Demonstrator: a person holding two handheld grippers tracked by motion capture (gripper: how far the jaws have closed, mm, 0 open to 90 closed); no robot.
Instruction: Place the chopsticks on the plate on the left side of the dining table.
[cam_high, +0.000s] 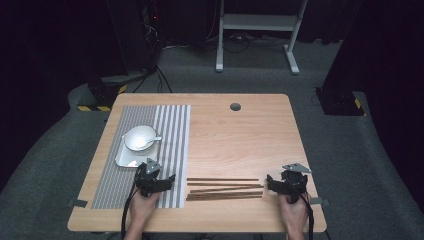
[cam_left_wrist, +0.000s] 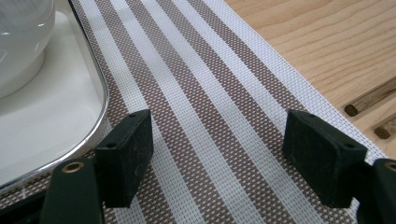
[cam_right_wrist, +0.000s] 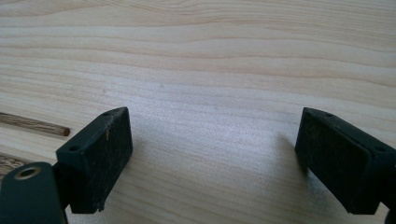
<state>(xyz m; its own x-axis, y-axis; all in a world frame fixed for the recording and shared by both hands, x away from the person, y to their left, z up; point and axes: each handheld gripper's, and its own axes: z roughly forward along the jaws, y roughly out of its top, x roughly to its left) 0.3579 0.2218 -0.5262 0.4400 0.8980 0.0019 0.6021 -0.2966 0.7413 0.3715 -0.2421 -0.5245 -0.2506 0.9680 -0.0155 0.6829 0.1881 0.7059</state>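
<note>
Several brown chopsticks (cam_high: 224, 189) lie side by side on the wooden table (cam_high: 240, 135) near its front edge. My left gripper (cam_high: 159, 181) rests open over the striped placemat (cam_high: 150, 150), just left of the chopsticks' ends (cam_left_wrist: 369, 100). Its jaws (cam_left_wrist: 217, 154) stand wide with only mat between them. A white bowl (cam_high: 140, 137) with a spoon (cam_high: 152, 141) sits on a white tray (cam_high: 125, 157), whose rim (cam_left_wrist: 100, 112) is close to the left jaw. My right gripper (cam_high: 272, 184) is open at the chopsticks' right ends (cam_right_wrist: 42, 127), with bare wood between its jaws (cam_right_wrist: 212, 156).
A round cable hole (cam_high: 235, 106) marks the table's far side. A white desk frame (cam_high: 260, 30) stands on the carpet beyond the table. Yellow-black hazard tape (cam_high: 95, 107) lies off the far left corner.
</note>
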